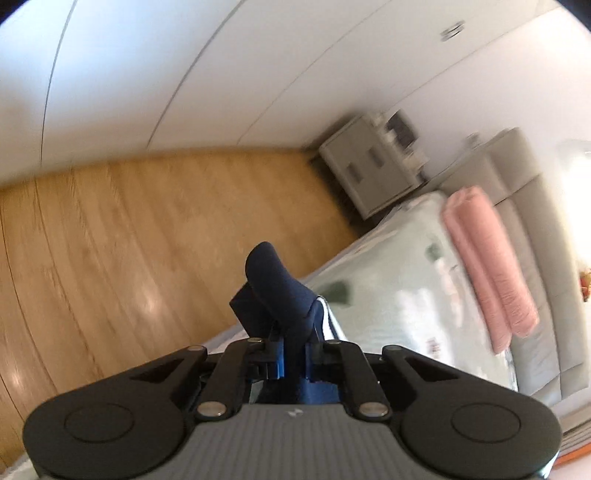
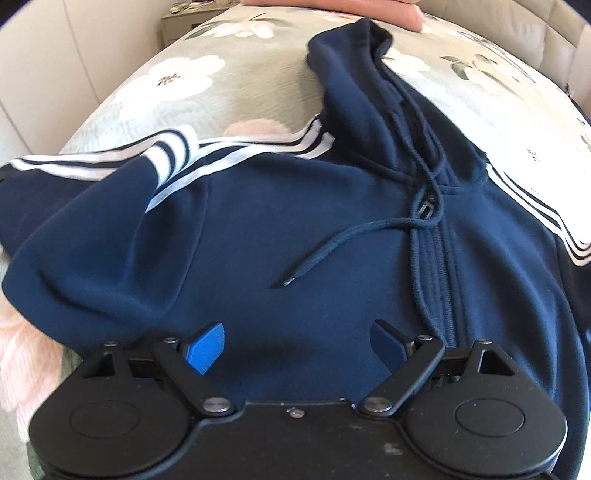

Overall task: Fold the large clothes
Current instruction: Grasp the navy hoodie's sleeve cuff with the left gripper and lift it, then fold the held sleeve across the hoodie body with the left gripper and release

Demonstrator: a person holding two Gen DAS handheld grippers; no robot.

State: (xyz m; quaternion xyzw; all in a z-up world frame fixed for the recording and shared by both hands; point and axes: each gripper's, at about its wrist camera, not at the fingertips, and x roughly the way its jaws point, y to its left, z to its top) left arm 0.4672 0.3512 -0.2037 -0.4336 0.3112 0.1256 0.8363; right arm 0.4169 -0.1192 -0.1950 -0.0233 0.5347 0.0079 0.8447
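bed (image 2: 236,85): navy hoodie (image 2: 295,229) lies front-up on it, hood toward pink pillow (image 2: 332,7) | progress: early, one striped sleeve lifted over the chest, body unfolded | left gripper (image 1: 293,354): clamped on hoodie fabric | right gripper (image 2: 297,347): jaws wide, empty, just above hoodie

The right hand-held gripper (image 2: 297,345) hovers spread above a navy hoodie (image 2: 295,229).

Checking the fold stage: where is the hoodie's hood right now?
In the right wrist view the hood lies flat on the floral bedspread at top centre, beyond the hoodie body, just short of the pink blanket.
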